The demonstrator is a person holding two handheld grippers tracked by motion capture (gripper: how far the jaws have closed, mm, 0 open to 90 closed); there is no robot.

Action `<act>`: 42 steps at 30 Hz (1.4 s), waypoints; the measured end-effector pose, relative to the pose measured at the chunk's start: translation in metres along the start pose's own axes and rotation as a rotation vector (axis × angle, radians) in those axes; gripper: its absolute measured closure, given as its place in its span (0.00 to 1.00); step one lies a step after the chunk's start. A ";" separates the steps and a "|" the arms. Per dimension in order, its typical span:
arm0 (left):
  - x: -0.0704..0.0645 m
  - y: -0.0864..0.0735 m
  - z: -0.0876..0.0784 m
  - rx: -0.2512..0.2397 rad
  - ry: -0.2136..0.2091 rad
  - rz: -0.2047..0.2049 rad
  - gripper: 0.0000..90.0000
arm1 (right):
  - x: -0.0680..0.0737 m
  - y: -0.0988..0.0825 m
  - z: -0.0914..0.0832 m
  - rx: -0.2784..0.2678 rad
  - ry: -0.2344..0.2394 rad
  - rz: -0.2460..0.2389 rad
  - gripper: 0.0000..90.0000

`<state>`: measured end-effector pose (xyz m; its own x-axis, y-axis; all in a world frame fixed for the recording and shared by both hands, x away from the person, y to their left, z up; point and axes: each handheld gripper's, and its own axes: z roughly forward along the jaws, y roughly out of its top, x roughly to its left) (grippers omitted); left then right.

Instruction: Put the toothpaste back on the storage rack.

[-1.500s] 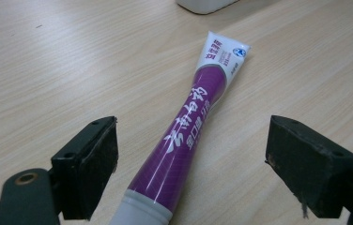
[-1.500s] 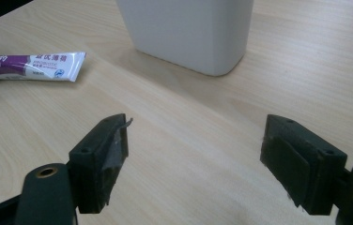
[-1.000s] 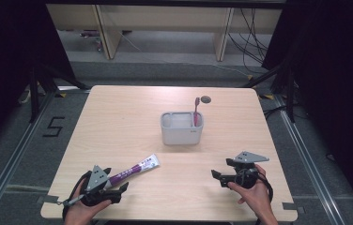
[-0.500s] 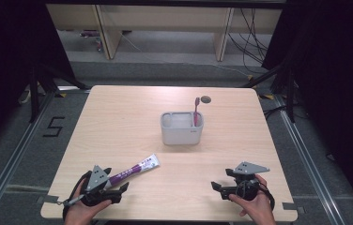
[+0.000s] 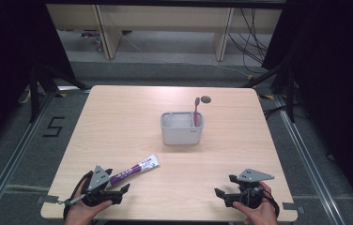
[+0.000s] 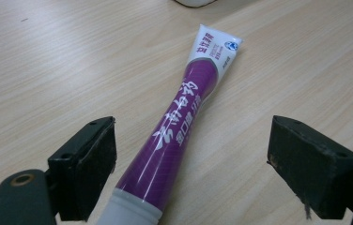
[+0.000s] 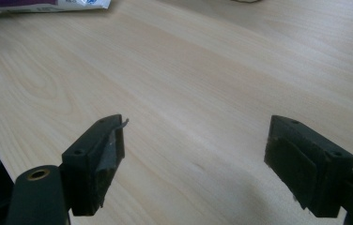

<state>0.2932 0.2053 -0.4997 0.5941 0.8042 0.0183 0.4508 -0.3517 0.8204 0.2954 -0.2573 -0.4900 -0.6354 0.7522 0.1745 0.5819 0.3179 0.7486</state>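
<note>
Two claws are sitting at the near edge of the bench [image 5: 118, 117], one in each hand. The left claw [image 5: 111, 187] is standing spread wide around the cap end of the one tube [image 5: 132, 170], a purple and white toothpaste tube lying flat on the wood; in the left gripper view the tube [image 6: 179, 126] is running between the jaws, close to one jaw and apart from the other. Farther back, near the middle, one grey caddy [image 5: 182, 133] is holding one pink toothbrush [image 5: 196, 112] upright. The right claw [image 5: 226, 185] is gaping open over bare wood, gripping nothing, well apart from the tube.
</note>
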 end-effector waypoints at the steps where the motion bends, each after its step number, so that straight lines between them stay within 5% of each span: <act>1: -0.001 0.000 0.000 -0.011 -0.002 -0.008 0.17 | 0.000 -0.001 0.000 -0.001 0.001 -0.003 0.23; 2: 0.000 0.000 0.000 -0.006 -0.006 0.000 0.17 | -0.002 -0.001 -0.001 -0.004 -0.008 -0.032 0.23; 4: 0.001 0.000 -0.002 0.010 -0.005 0.014 0.17 | 0.001 -0.002 -0.002 0.012 -0.001 -0.001 0.24; 9: -0.001 0.000 -0.002 -0.002 -0.007 0.009 0.17 | -0.001 -0.003 -0.004 0.000 -0.019 -0.042 0.24; 12: 0.000 0.001 -0.002 0.024 -0.011 0.036 0.17 | 0.001 -0.004 -0.003 0.011 0.000 -0.010 0.24; 17: 0.001 0.002 0.000 0.056 -0.017 0.037 0.18 | 0.000 -0.002 -0.002 -0.004 -0.001 -0.049 0.24; 19: 0.003 0.005 -0.001 0.048 -0.021 0.035 0.18 | 0.003 -0.002 -0.002 0.022 -0.004 -0.015 0.25; 24: 0.008 0.012 0.001 0.063 -0.031 0.048 0.23 | 0.004 -0.001 -0.001 0.024 -0.002 -0.033 0.25; 26: 0.011 0.020 0.005 0.082 -0.039 0.061 0.25 | 0.002 0.000 0.000 0.010 -0.002 -0.067 0.25; 31: 0.012 0.029 0.011 0.133 -0.049 0.087 0.28 | 0.005 0.000 0.001 0.019 -0.006 -0.023 0.25; 34: 0.014 0.033 0.018 0.201 -0.071 0.121 0.33 | 0.003 0.001 0.002 0.023 0.001 -0.055 0.25; 42: 0.012 0.049 0.030 0.286 -0.080 0.182 0.44 | 0.002 0.001 0.002 0.018 0.005 -0.063 0.25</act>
<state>0.3425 0.1829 -0.4765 0.7275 0.6794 0.0954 0.4943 -0.6155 0.6139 0.2956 -0.2542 -0.4902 -0.6734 0.7277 0.1304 0.5499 0.3751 0.7463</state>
